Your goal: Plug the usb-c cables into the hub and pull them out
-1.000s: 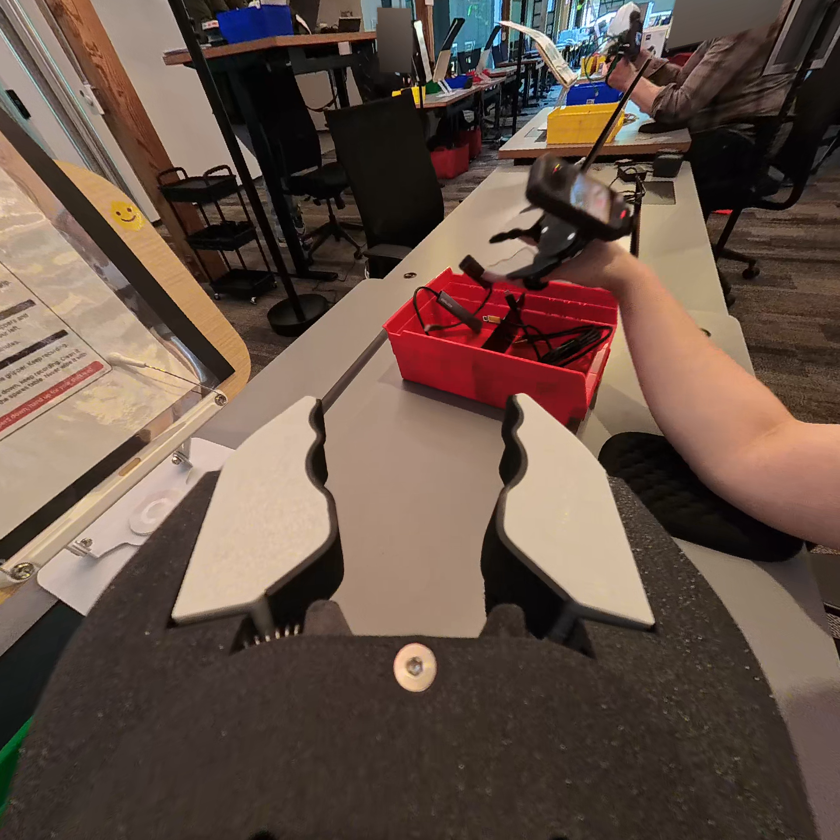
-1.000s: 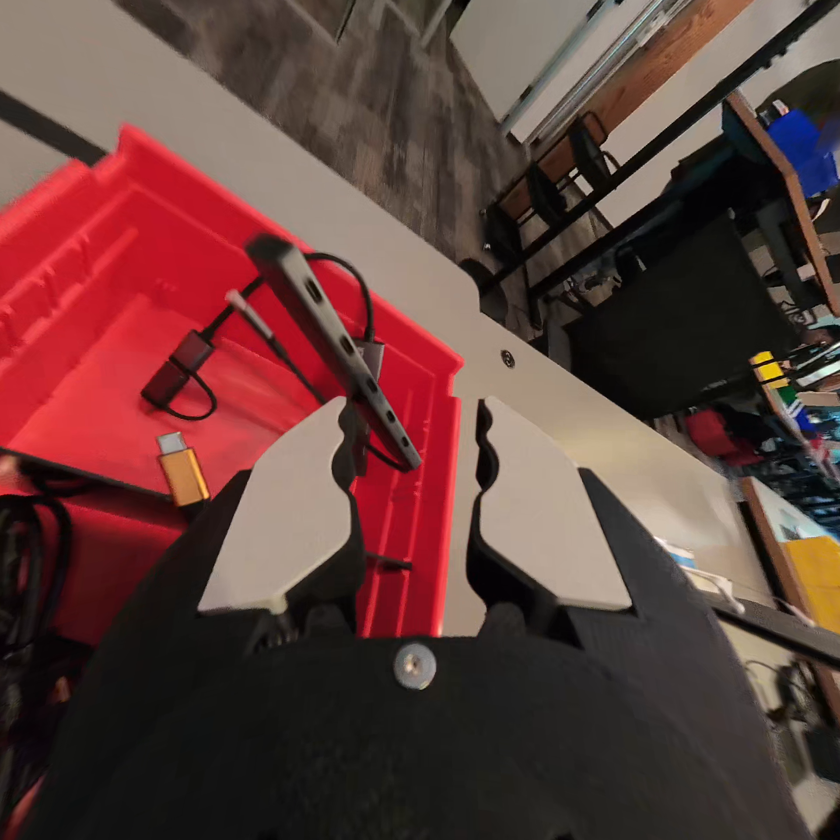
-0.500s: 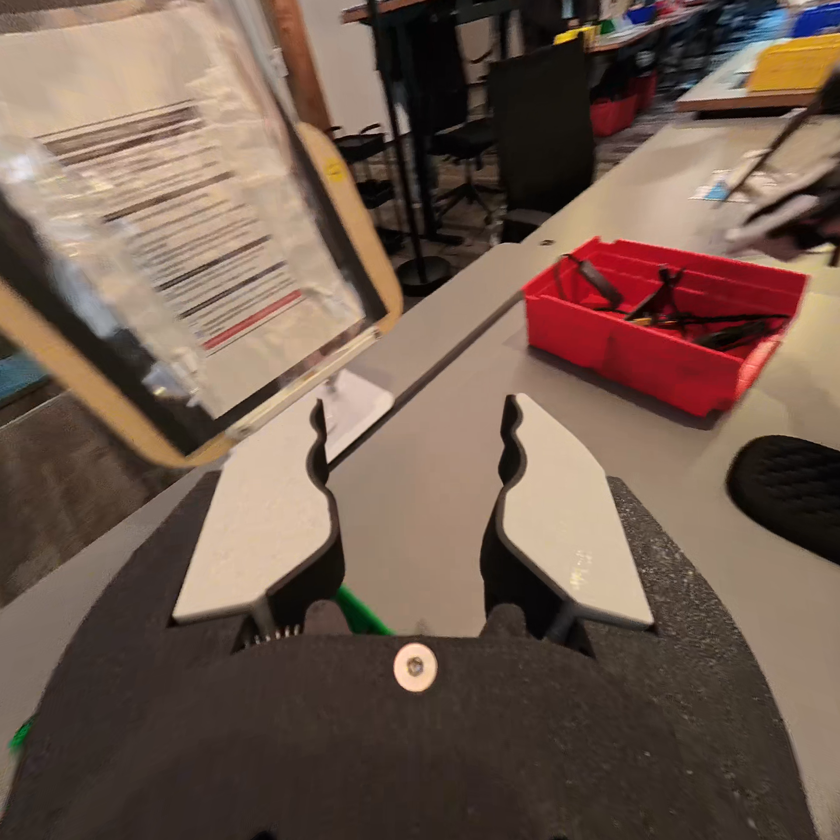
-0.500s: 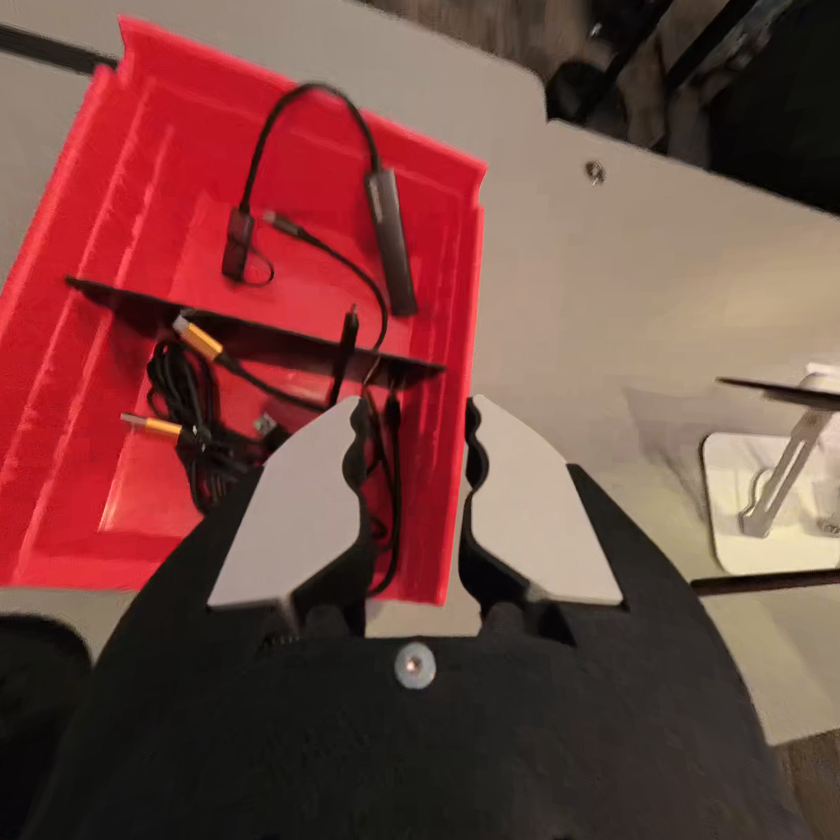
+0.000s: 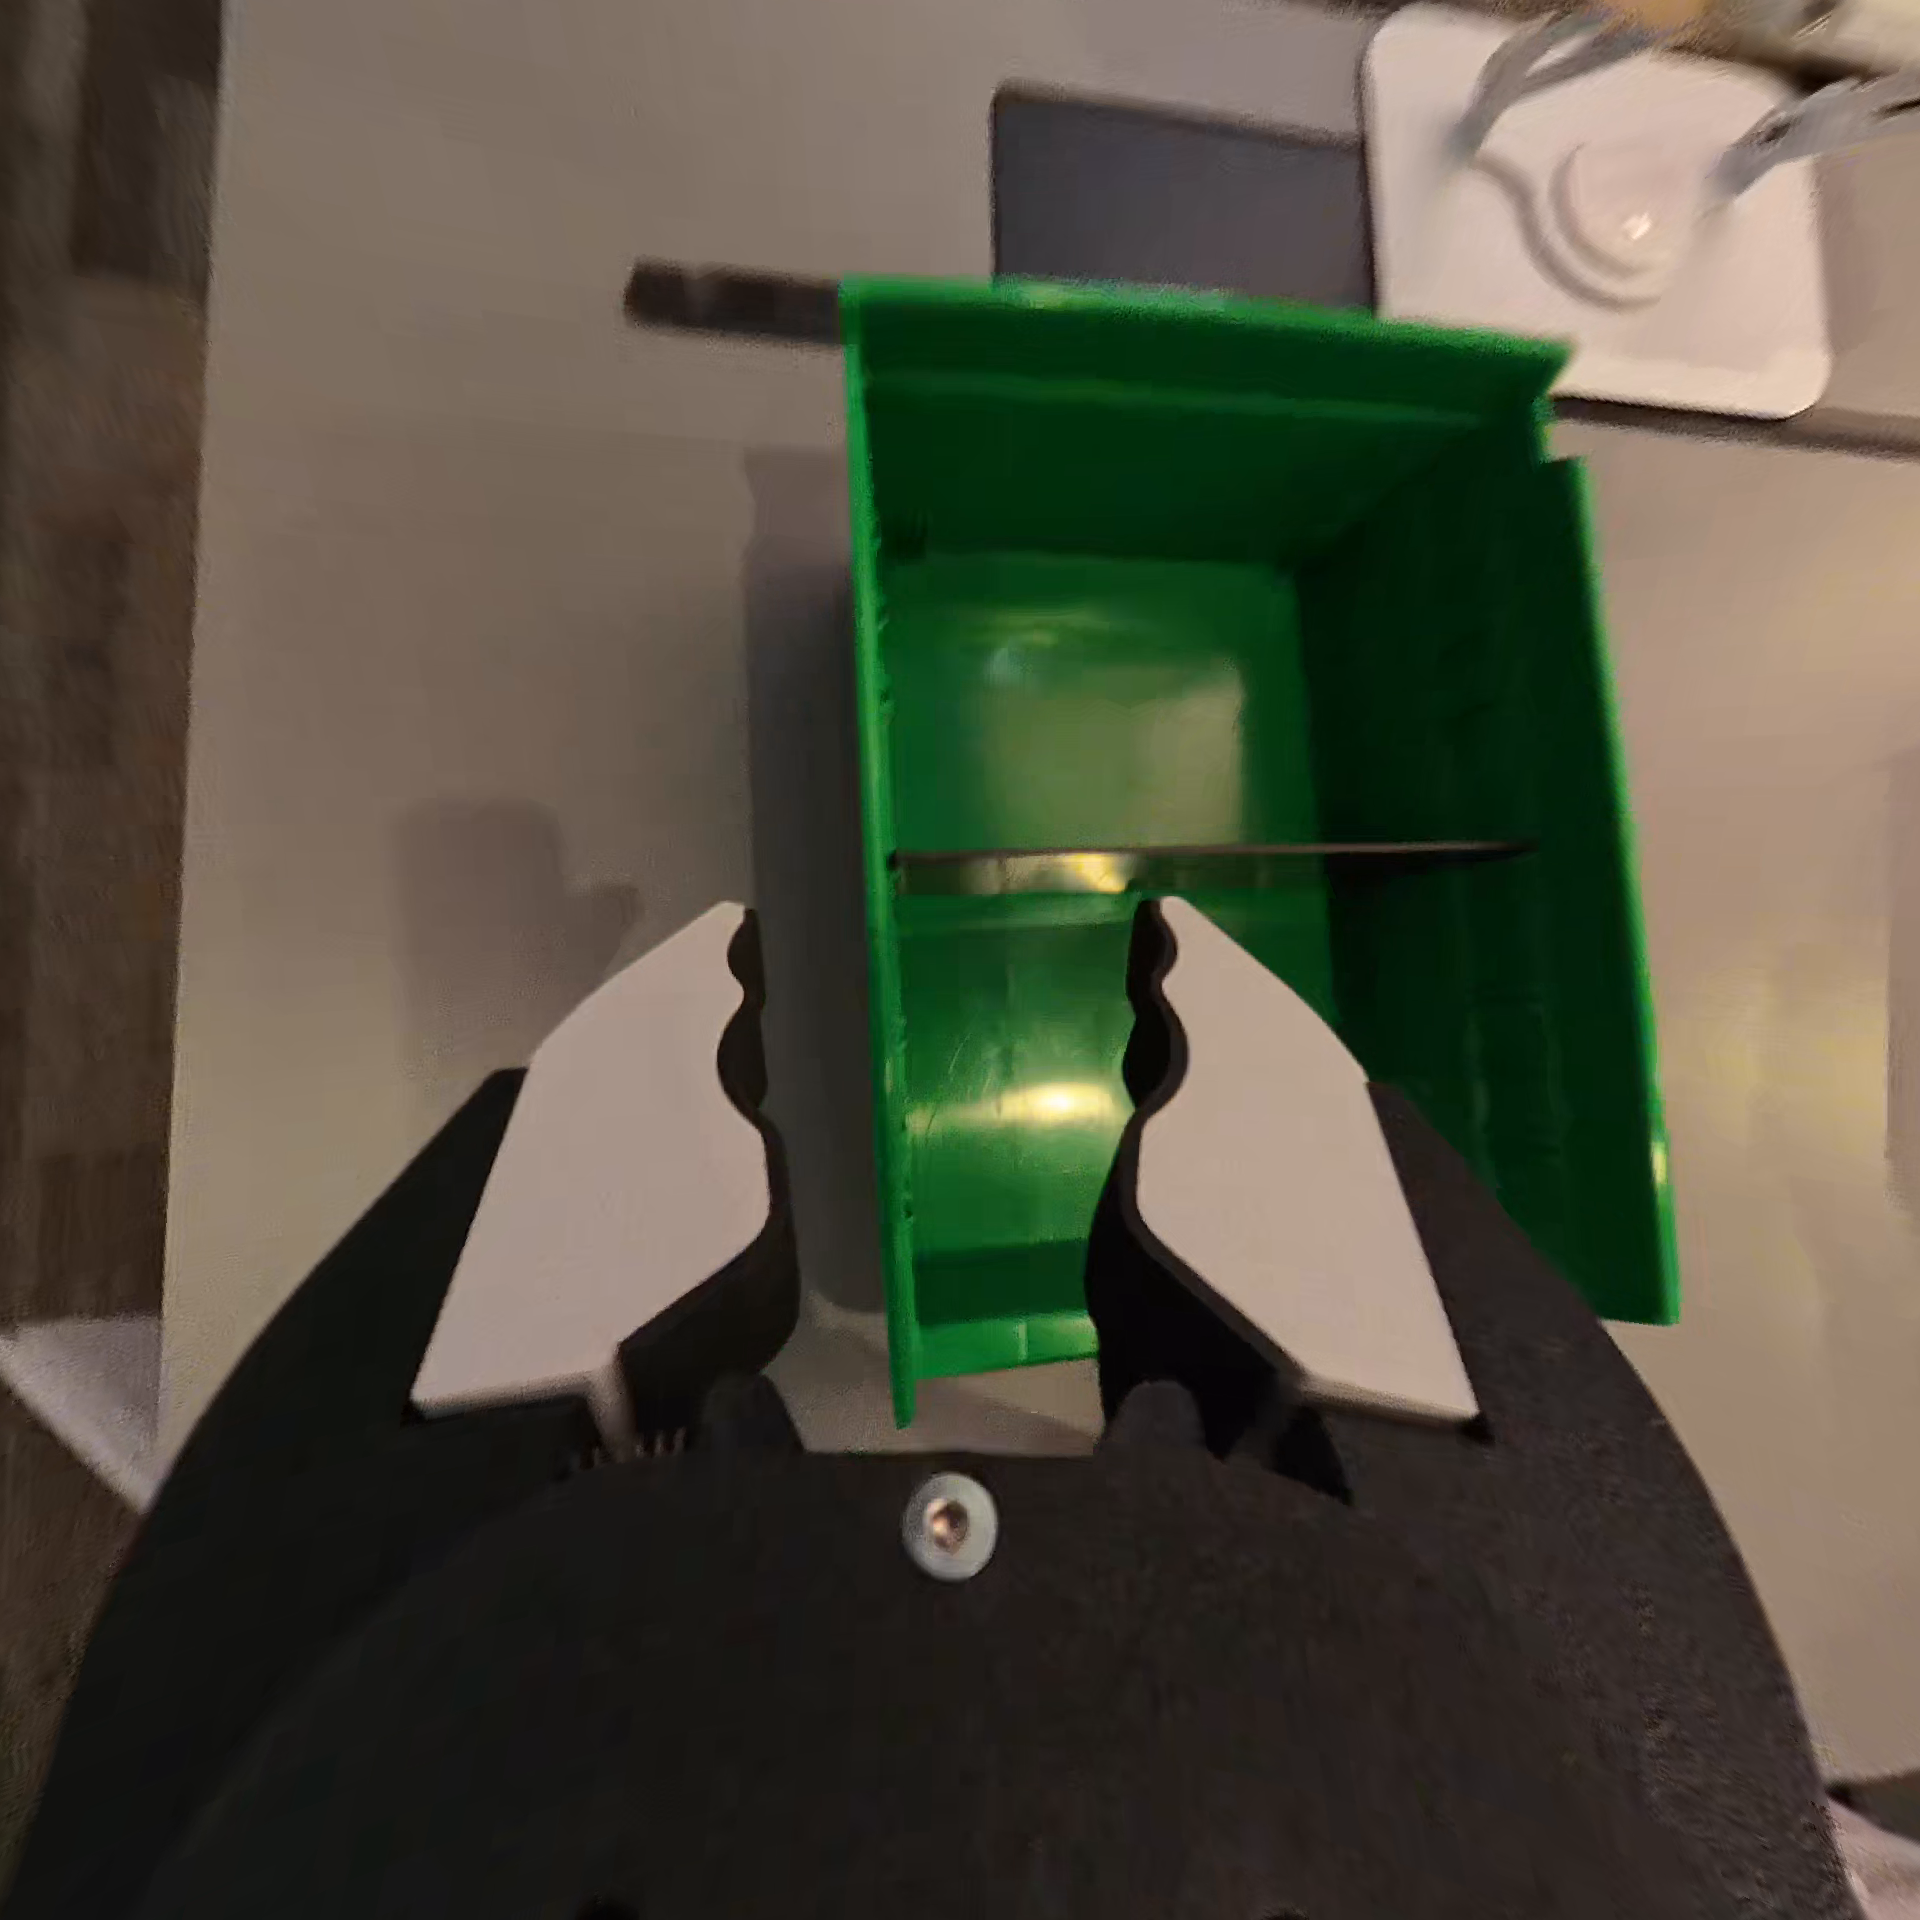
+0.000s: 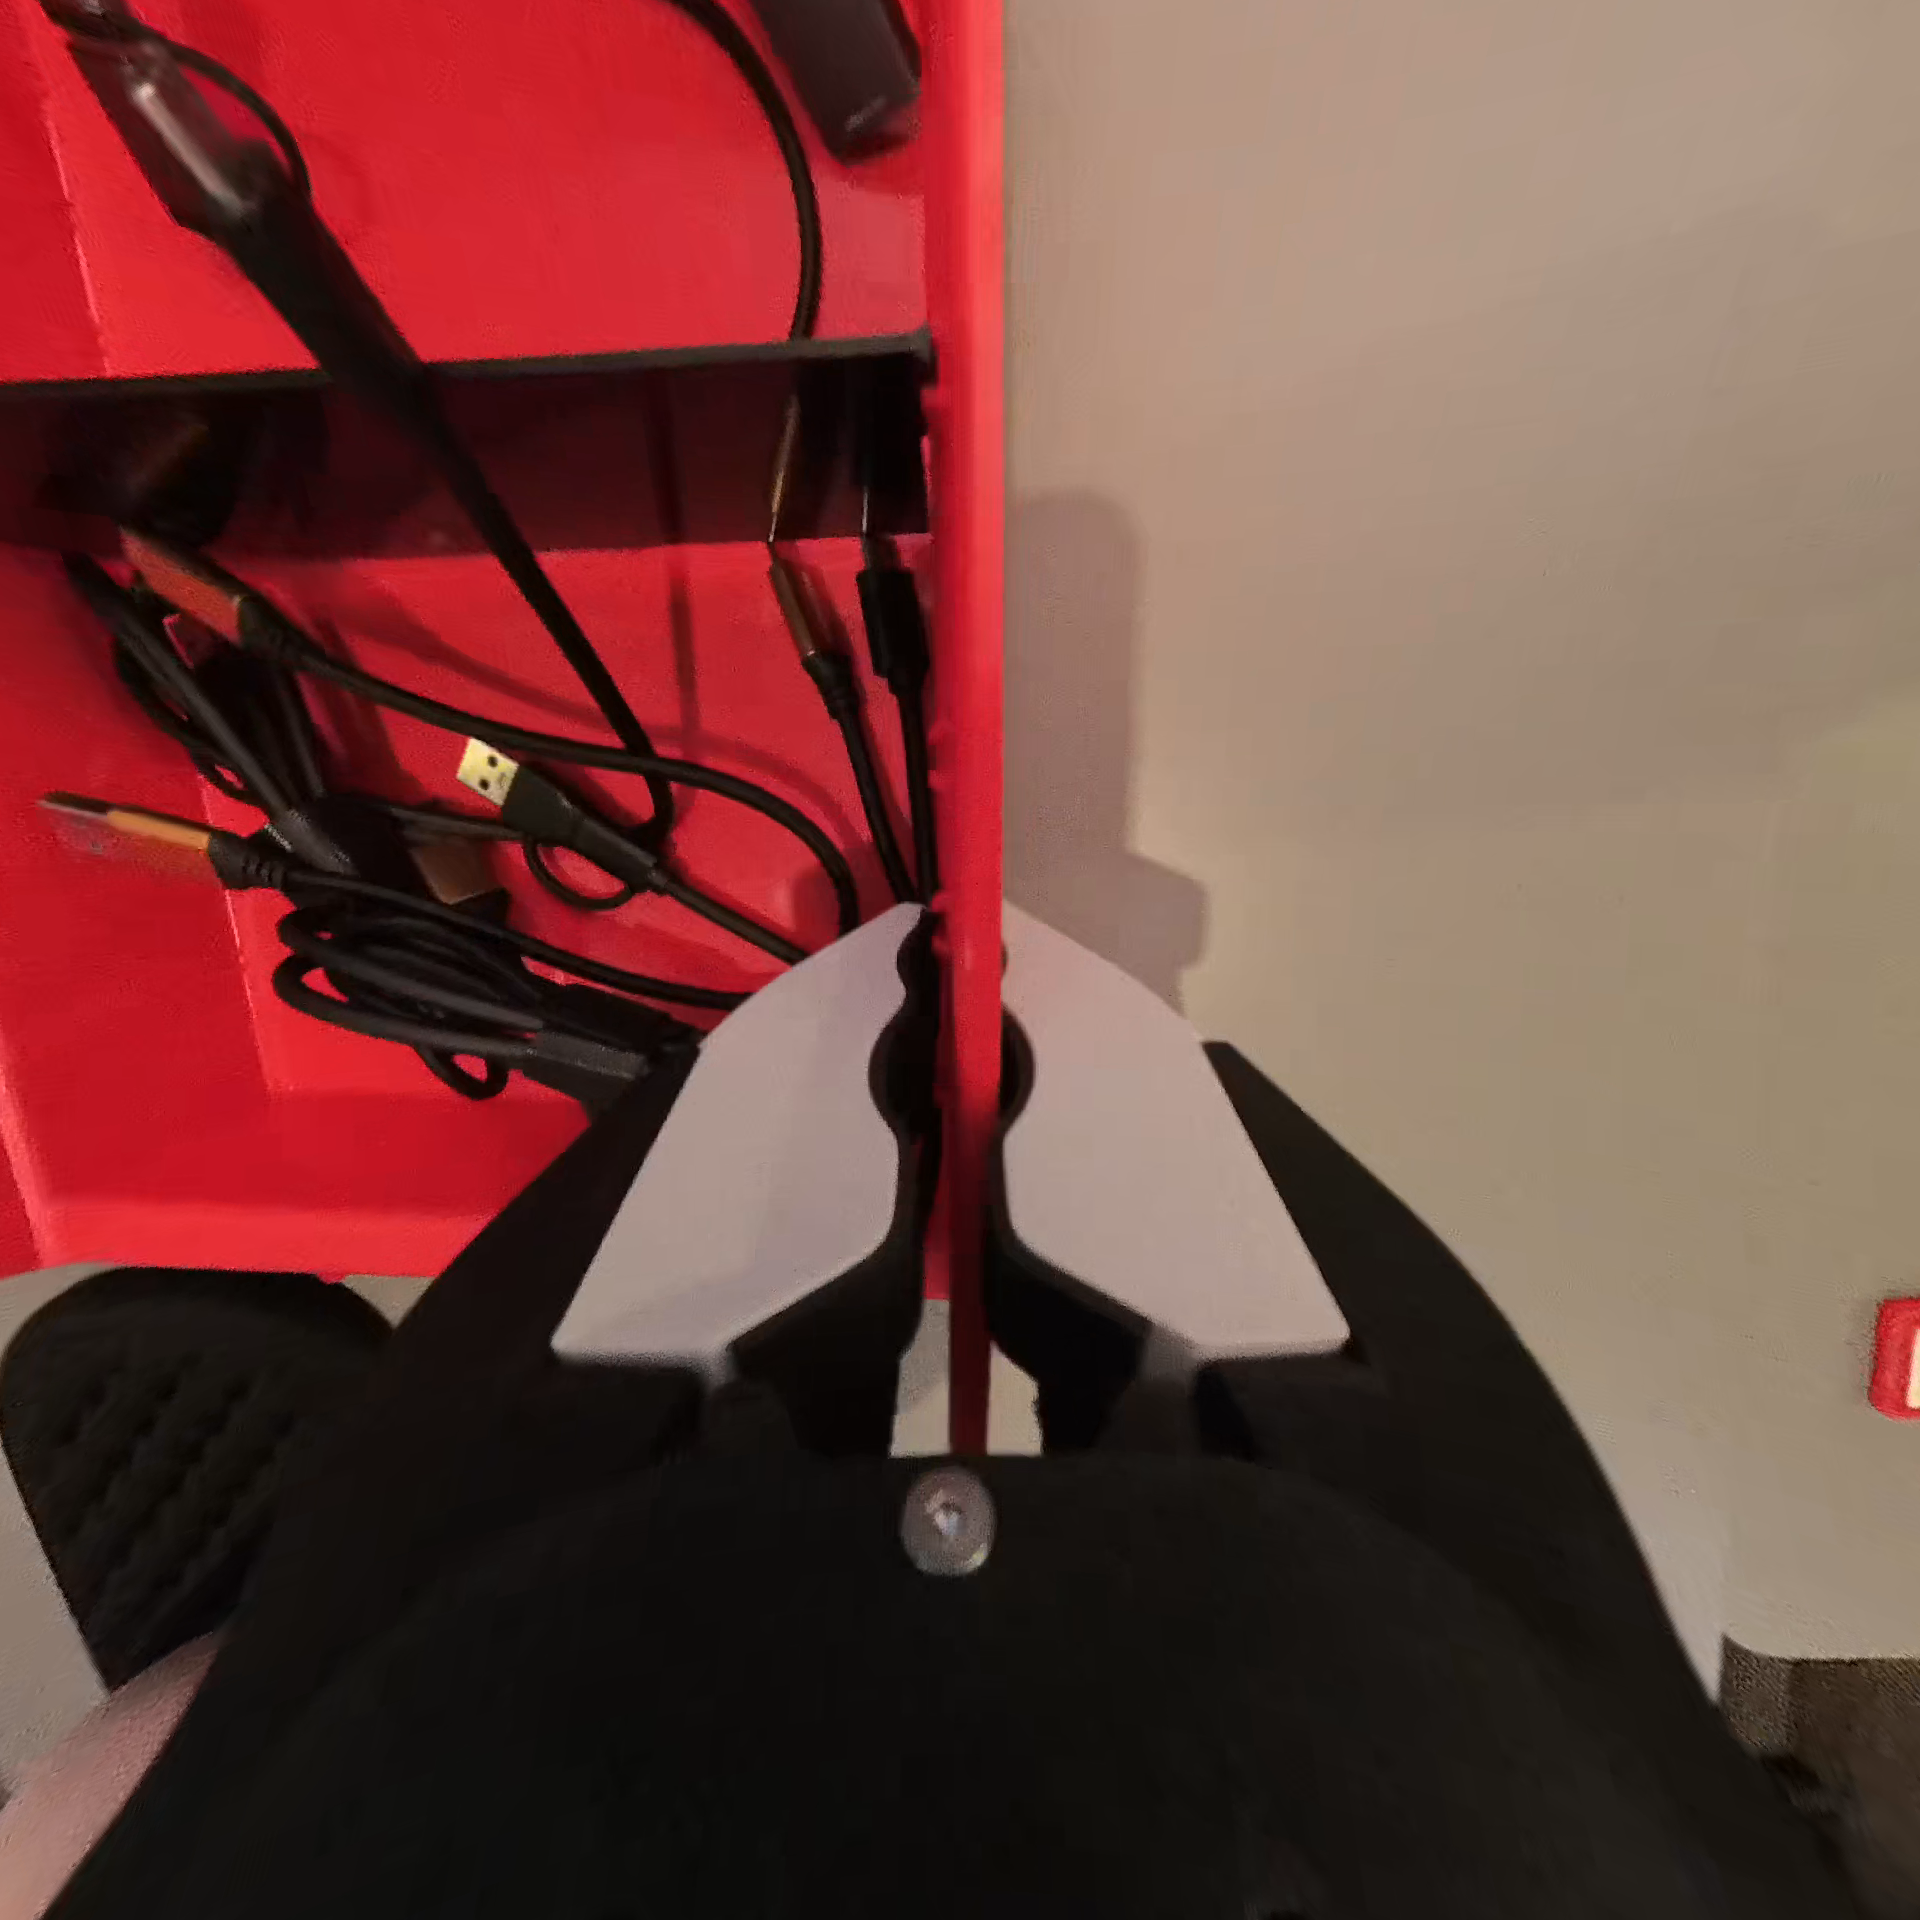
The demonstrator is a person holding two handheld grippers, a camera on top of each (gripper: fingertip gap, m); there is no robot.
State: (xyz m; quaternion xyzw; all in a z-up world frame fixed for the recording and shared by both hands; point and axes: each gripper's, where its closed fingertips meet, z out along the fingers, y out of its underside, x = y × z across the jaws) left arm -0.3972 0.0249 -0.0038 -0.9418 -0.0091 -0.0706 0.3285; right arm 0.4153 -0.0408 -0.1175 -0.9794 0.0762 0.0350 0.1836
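Observation:
In the right wrist view a red bin (image 6: 520,260) with a black divider (image 6: 623,364) holds several black cables (image 6: 623,790). Two slim plugs (image 6: 894,623) lie by its right wall, and the dark hub's end (image 6: 862,94) shows at the top. My right gripper (image 6: 961,914) is shut on the bin's right wall (image 6: 966,623), one finger inside and one outside. In the left wrist view a green bin (image 5: 1455,831) with a black divider (image 5: 1299,852) has nothing in it. My left gripper (image 5: 943,909) is open and straddles the bin's left wall.
A white stand base (image 5: 1600,208) and a dark flat rectangle (image 5: 1174,187) lie beyond the green bin. The table edge and floor run down the left of that view. A black padded rest (image 6: 156,1455) lies by the red bin's near corner. A small red item (image 6: 1901,1371) sits at the right edge. Some 85 cm of space lies between my two pairs of fingers.
My left gripper swung down from the framed sign to above the green bin, still open. My right gripper dropped to the red bin and closed on its right wall.

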